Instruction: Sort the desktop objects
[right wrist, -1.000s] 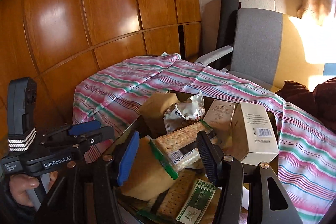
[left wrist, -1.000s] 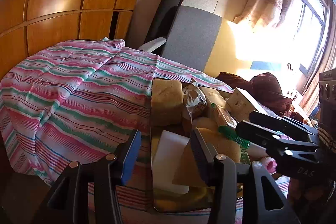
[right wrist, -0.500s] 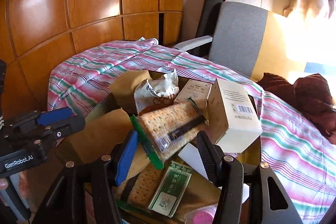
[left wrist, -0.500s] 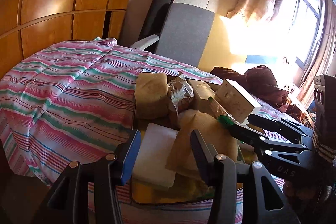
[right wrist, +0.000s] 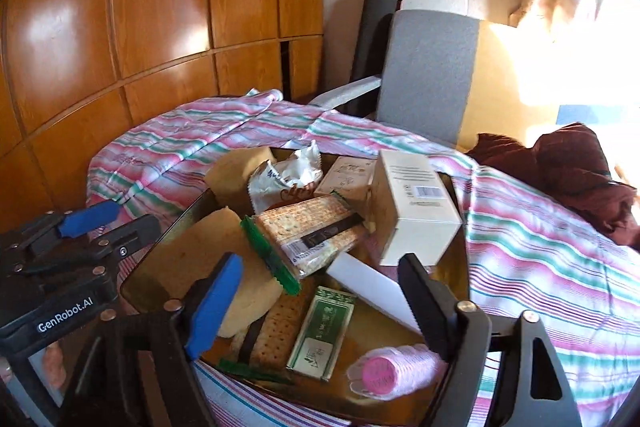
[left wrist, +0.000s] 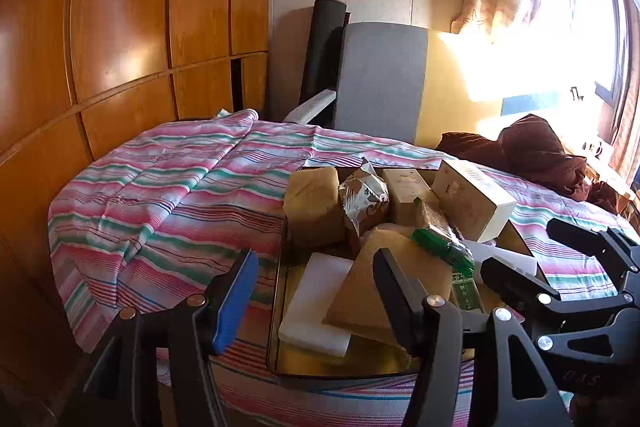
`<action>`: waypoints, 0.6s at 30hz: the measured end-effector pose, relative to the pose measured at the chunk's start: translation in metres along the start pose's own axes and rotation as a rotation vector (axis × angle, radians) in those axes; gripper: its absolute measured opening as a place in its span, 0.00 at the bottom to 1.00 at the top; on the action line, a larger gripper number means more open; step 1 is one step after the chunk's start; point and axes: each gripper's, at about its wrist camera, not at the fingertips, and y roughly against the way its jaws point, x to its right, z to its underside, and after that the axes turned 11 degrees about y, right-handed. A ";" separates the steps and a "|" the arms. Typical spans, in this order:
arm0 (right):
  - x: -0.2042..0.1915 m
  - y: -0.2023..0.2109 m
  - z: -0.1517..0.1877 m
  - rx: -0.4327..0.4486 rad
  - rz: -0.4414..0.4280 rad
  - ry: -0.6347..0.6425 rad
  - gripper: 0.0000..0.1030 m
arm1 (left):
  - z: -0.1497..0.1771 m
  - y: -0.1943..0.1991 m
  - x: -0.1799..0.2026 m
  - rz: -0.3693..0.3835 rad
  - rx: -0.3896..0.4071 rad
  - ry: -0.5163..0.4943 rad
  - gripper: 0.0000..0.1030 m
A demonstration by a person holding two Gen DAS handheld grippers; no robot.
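Hovering near tray [right wrist: 460,291]: right tongs [right wrist: 320,291] wide open, empty; left tongs [left wrist: 314,287] likewise. Pink cup stack [right wrist: 394,371] at near rim, cracker pack [right wrist: 312,235] propped mid-pile, white box [right wrist: 412,207] leaning behind. Risk: tugging crackers topples box, rolls cups off tabletop [right wrist: 540,247].

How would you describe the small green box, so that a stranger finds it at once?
Start at the striped tablecloth and find the shiny tray heaped with snacks. At the tray's near edge, the small green box lies flat between a cracker sleeve and a pink roll. Only it is green and white with printed characters.
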 end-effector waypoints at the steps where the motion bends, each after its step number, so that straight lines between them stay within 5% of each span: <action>1: -0.001 0.004 0.001 0.008 0.012 0.000 0.90 | 0.000 0.003 0.005 -0.007 0.008 -0.021 0.59; 10: 0.007 0.025 0.008 0.039 0.121 -0.041 0.99 | 0.004 0.016 0.024 -0.077 0.060 -0.070 0.60; 18: 0.010 0.027 0.012 0.028 0.159 -0.054 1.00 | 0.005 0.006 0.011 -0.009 -0.014 0.035 0.60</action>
